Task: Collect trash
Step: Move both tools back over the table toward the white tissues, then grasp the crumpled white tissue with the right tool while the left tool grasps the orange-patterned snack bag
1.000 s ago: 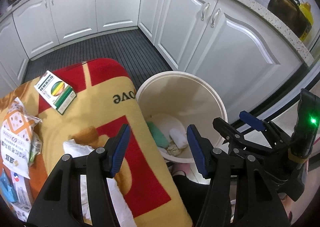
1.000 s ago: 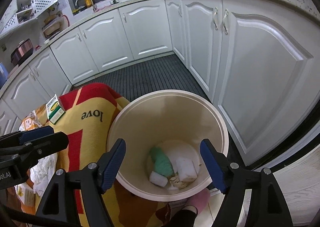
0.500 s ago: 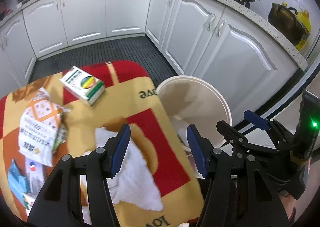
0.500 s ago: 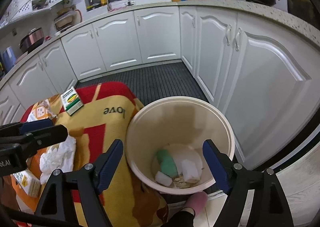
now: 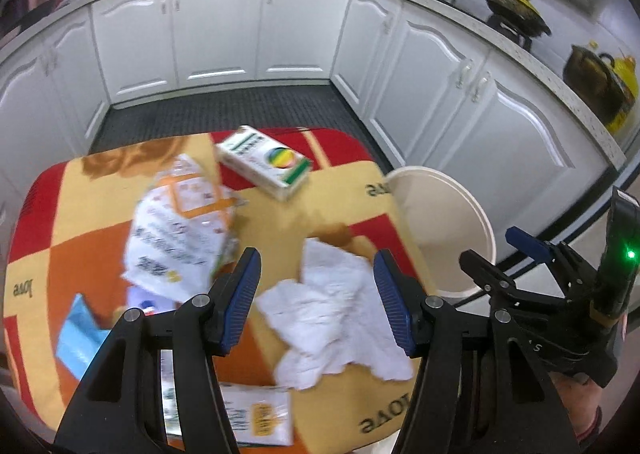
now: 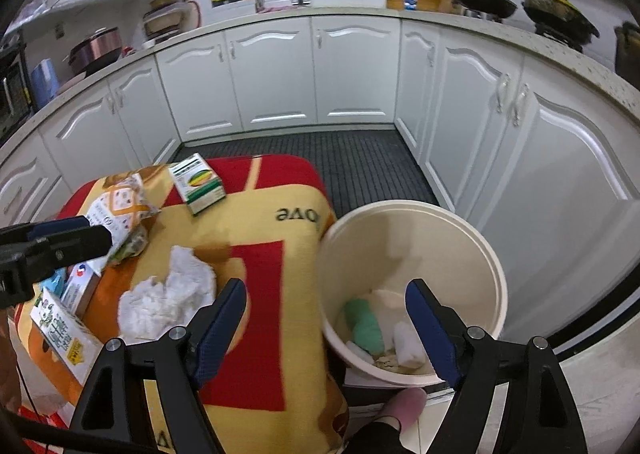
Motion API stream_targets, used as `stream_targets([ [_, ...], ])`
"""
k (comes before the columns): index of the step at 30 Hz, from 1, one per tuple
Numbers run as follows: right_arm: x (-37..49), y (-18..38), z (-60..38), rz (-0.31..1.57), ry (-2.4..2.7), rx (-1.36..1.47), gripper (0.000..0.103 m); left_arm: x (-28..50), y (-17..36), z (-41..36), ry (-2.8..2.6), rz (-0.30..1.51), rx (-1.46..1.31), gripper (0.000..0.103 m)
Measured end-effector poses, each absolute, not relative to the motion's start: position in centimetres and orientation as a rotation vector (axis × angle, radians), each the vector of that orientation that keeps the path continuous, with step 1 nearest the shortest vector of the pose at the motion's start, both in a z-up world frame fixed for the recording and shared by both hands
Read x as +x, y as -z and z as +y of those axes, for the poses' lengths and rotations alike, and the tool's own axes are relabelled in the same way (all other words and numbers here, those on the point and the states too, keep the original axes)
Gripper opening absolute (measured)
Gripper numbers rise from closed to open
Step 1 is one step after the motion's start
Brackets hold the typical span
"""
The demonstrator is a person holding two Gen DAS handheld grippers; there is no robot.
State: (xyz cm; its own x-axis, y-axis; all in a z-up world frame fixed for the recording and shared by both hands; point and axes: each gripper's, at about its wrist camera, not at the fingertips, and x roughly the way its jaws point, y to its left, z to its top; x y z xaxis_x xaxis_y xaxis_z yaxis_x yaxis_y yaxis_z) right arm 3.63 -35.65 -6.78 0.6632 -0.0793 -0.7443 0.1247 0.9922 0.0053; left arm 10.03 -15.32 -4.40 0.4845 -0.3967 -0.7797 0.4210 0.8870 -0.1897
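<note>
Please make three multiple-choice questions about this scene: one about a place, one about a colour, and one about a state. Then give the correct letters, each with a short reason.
1. Where is the crumpled white tissue?
A. in the bin
B. on the blanket
C. on the kitchen counter

2. What colour is the soft roll in the bin?
A. green
B. purple
C. black

3. What state are the left tongs in?
A. shut on the tissue
B. shut on a box
C. open, holding nothing

Answers:
1 B: it lies on the red and yellow blanket, beside the bin.
2 A: a green roll lies among white pieces at the bottom.
3 C: the pads stand apart above the tissue.
</note>
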Motion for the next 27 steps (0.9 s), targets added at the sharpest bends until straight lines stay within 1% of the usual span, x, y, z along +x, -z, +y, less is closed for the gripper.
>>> stream_targets([
  [17,5.2,6.5,-28.9,0.854,0.023,-0.037,0.080,10.9,4.4,-5.8,0.365,0.925,-0.061,0.057],
  [27,5.7,6.8,-27.2,0.870,0.002,-0.070,0.080,11.1,4.9,-3.4,0.332,0.934,-0.094,0.057],
])
